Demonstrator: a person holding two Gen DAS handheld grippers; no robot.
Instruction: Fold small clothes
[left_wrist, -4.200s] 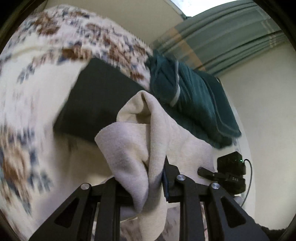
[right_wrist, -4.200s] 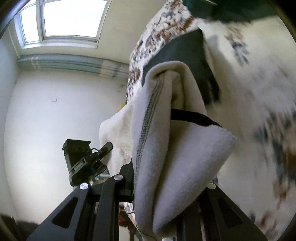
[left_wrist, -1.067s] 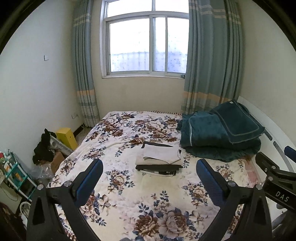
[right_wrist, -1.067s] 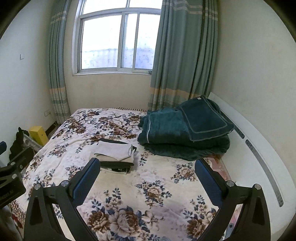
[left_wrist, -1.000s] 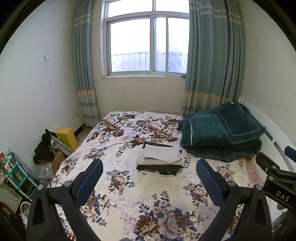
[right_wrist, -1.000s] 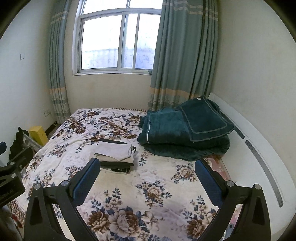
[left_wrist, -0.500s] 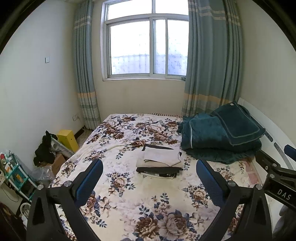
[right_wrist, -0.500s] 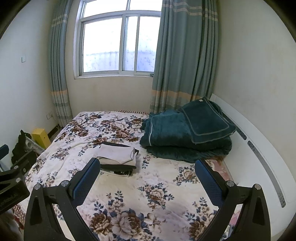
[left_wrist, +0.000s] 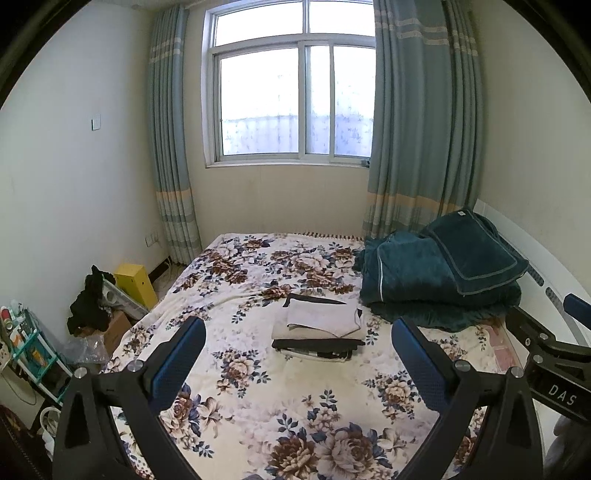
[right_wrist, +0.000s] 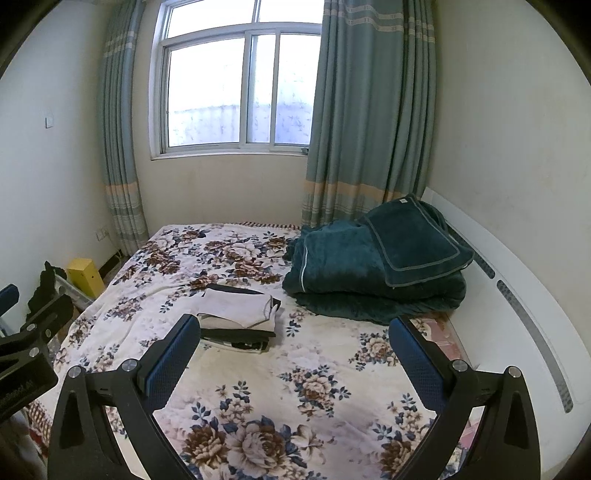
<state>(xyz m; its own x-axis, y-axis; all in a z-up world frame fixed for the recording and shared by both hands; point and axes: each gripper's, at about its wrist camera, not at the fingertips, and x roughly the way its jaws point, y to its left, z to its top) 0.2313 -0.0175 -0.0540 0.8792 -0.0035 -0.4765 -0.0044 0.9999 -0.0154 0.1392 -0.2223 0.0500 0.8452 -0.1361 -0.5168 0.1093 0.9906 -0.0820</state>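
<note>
Now a neat stack of folded clothes (left_wrist: 318, 330) sits mid-bed, with both tools clear of it.

Squared and layered, pale pieces on dark, the stack lies on the floral bedspread (left_wrist: 258, 406) just beside the teal blanket (left_wrist: 436, 284), likely to keep the near bed free. Left tool (left_wrist: 297, 354) and right tool (right_wrist: 293, 349) hover well back, jaws spread, gripping nothing; the folding looks finished.

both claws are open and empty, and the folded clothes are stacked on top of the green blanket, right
Not quite. Both the left claw and right claw are open and empty, but the folded clothes sit on the floral bedspread beside the green blanket, as the left wrist view shows.
</note>
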